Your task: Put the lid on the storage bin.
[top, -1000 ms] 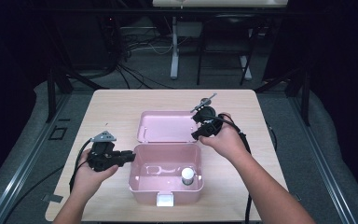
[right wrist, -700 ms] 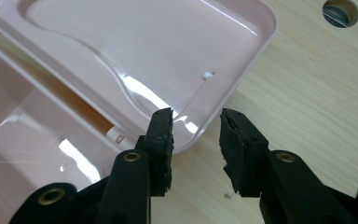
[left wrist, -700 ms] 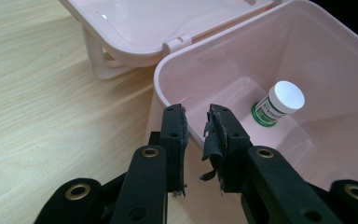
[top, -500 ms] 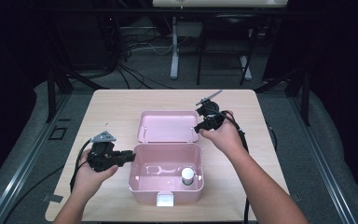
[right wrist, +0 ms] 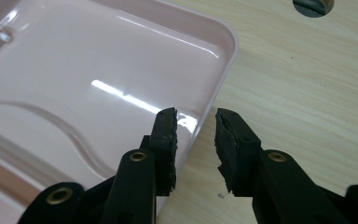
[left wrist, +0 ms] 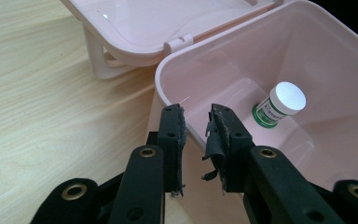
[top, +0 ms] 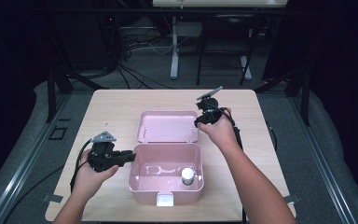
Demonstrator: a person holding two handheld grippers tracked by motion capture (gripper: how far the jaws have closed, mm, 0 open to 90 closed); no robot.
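Observation:
A pink box (top: 135, 182) stands open on the wooden table (top: 112, 107), its lid (top: 168, 126) lying flat behind it. A small white-capped bottle (top: 187, 176) with a green label stands inside at the front right. My left gripper (top: 131, 156) is at the box's left wall. In the left gripper view its jaws (left wrist: 196, 114) straddle the wall's rim (left wrist: 168, 88) with a gap; they have just opened slightly. My right gripper (top: 200, 122) is at the lid's right edge. Its jaws (right wrist: 196, 116) have been closing around the lid's rim (right wrist: 223, 60) without pressing on it.
Bare tabletop lies to the left, right and behind the box. A white latch (top: 166, 199) sits on the box's front. A dark round hole (right wrist: 312, 4) shows in the table beyond the lid. Dark floor, cables and stands surround the table.
My right gripper has shifted slightly and sunk toward the lid's right edge. My left hand has stayed at the box's left wall.

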